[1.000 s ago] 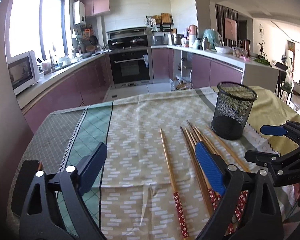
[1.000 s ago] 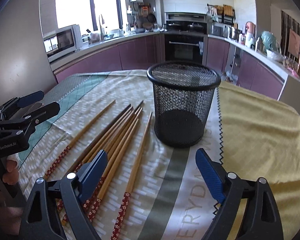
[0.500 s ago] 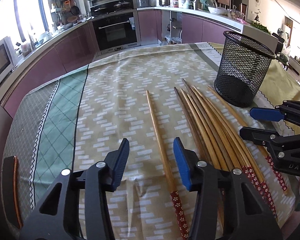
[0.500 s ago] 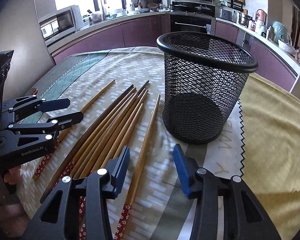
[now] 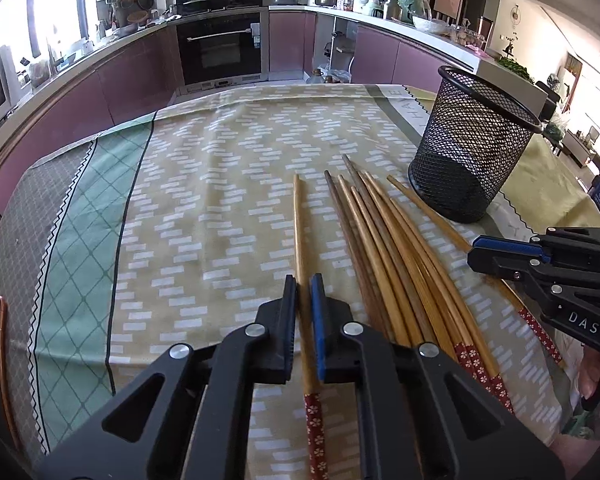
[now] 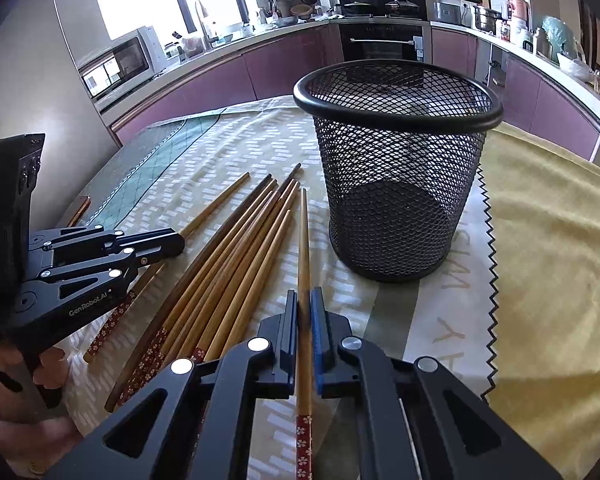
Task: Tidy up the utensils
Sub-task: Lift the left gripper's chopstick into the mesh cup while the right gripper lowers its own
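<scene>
Chopsticks (image 5: 384,248) lie on the patterned tablecloth (image 5: 204,184) beside an empty mesh holder (image 6: 398,168); left gripper (image 5: 303,320) and right gripper (image 6: 304,320) each clench one stick near its decorated end; long overhang could swing, knocking the holder.

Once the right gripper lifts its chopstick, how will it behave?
Probably stiff and light: the chopstick is a thin, straight wooden rod. The right gripper pinches it towards the patterned end, so the long tip may droop or pivot. If dropped, it looks round enough to roll toward the mesh cup.
</scene>
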Available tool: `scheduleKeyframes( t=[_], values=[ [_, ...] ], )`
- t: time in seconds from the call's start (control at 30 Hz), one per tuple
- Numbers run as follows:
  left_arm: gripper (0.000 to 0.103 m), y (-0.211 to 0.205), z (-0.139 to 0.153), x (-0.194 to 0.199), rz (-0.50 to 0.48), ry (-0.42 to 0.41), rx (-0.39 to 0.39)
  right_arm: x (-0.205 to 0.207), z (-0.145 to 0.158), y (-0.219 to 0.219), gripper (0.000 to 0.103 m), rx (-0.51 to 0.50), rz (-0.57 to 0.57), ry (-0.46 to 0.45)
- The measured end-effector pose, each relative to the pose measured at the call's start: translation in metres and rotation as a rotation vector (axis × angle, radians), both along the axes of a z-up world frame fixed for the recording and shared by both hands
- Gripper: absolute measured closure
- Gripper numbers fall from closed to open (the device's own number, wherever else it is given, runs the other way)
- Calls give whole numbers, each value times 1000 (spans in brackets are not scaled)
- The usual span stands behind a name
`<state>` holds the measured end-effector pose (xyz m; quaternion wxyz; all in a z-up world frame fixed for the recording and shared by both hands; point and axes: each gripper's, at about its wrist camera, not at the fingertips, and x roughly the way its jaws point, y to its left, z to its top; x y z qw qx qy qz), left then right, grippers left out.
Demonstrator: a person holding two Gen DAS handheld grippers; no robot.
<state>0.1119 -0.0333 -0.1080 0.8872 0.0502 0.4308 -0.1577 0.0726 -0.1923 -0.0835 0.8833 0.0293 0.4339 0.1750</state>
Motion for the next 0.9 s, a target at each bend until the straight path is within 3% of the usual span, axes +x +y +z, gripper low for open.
scheduleKeyframes(
  t=[0.3,0.9],
  values=[
    [95,19,34,-22,-26,-37,-85,-16,25,-12,97,63,36,-73],
    [96,18,169,-54,-159,-254,-314,-27,113,-53,97,211,36,-328]
  ],
)
